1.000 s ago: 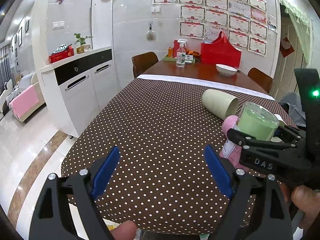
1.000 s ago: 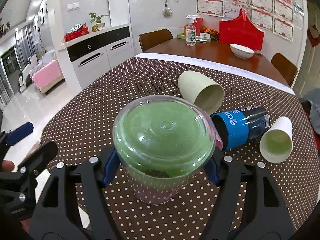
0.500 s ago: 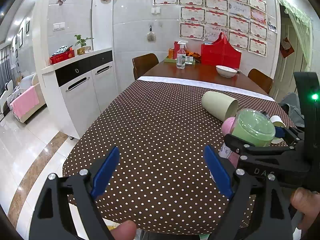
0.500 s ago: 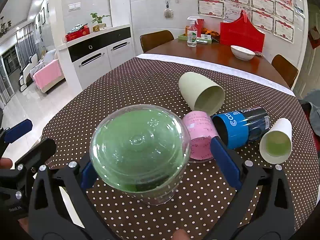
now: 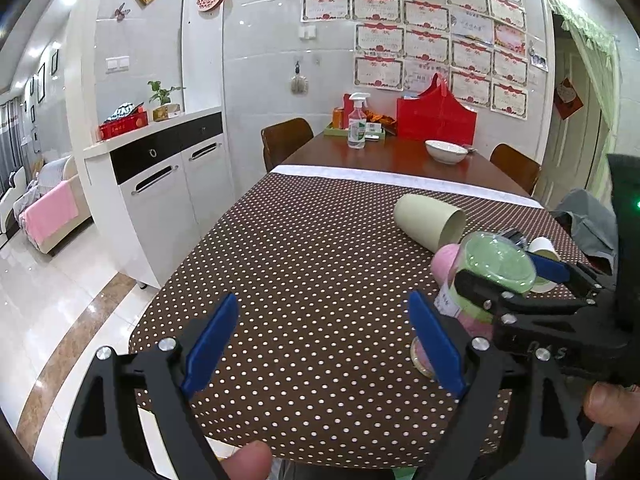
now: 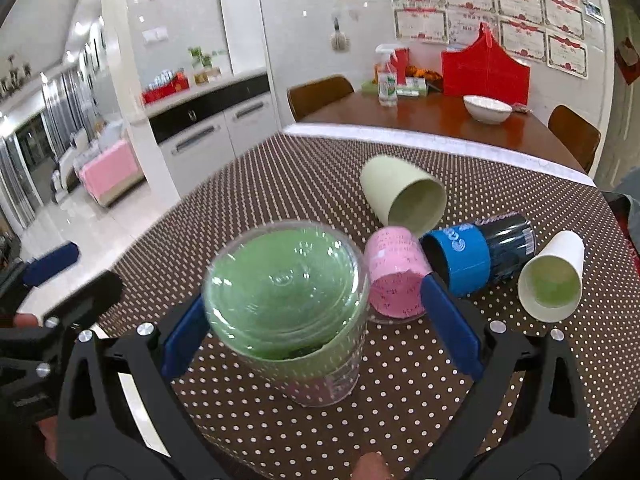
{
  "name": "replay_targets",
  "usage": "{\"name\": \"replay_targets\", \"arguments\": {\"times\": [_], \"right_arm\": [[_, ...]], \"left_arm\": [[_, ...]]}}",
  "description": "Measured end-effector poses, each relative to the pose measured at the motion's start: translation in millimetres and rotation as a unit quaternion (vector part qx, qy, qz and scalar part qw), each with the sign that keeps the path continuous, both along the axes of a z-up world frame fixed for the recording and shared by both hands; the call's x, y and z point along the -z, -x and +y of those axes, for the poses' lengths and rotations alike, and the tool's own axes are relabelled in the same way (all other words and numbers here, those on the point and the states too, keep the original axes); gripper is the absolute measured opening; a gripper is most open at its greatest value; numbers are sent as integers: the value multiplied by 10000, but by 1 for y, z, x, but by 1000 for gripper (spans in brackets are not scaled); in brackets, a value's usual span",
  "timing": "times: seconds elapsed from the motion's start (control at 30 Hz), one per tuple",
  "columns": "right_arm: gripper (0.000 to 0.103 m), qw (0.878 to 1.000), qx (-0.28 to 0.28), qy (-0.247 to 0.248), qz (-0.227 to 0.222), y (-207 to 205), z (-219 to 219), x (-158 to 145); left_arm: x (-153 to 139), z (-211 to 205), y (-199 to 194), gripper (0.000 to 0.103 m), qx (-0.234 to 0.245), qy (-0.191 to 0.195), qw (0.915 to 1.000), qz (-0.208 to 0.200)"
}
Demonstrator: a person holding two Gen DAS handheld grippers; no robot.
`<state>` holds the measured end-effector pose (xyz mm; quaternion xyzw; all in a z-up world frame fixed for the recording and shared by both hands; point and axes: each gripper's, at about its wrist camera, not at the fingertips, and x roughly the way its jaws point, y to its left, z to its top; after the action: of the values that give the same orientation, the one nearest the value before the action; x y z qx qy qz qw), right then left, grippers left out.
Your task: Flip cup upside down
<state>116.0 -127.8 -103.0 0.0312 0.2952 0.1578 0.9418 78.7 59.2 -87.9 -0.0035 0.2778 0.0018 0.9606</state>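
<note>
- The right gripper (image 6: 318,326) has its jaws spread wide around the clear cup (image 6: 288,304). The left blue pad sits against or just beside the wall; the right pad stands apart, so nothing is clamped.
- The cup stands upside down near the front edge of the dotted tablecloth (image 6: 400,420), its green-lined base facing up.
- By its look the cup is thin clear plastic: light, smooth, and easy to dent or tip. The best hold is across the middle of the wall, with gentle pressure.
- A second ago the jaws were closed on the cup; half a second ago they were opening; now they are wider and the cup rests free.
- The left gripper (image 5: 322,342) hangs wide open and empty, unchanged.
- Just behind lie a pink cup (image 6: 394,276), a blue can (image 6: 476,256), a white paper cup (image 6: 554,276) and a beige cup (image 6: 402,194).
</note>
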Motion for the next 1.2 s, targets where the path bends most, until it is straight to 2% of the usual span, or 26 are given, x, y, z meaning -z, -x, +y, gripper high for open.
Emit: {"name": "replay_targets", "arguments": {"times": [0.47,0.7,0.87,1.2], "right_arm": [[97,9986,102,-301,-411,24,-27,-25],[97,9960,335,-314,-767,56,-39,-30],[97,9933,617,-115,-971,76,-44,-31],[97,9830,1151,269,-1402,120,-50,-41]], "left_arm": [[-18,-18,17,85,107,-86,9997,-221],[-25,-26,28,85,170,-166,9990,-381],[-26,-40,43,85,186,-488,9967,-622],[-31,-50,68,85,179,-492,9949,-857]]}}
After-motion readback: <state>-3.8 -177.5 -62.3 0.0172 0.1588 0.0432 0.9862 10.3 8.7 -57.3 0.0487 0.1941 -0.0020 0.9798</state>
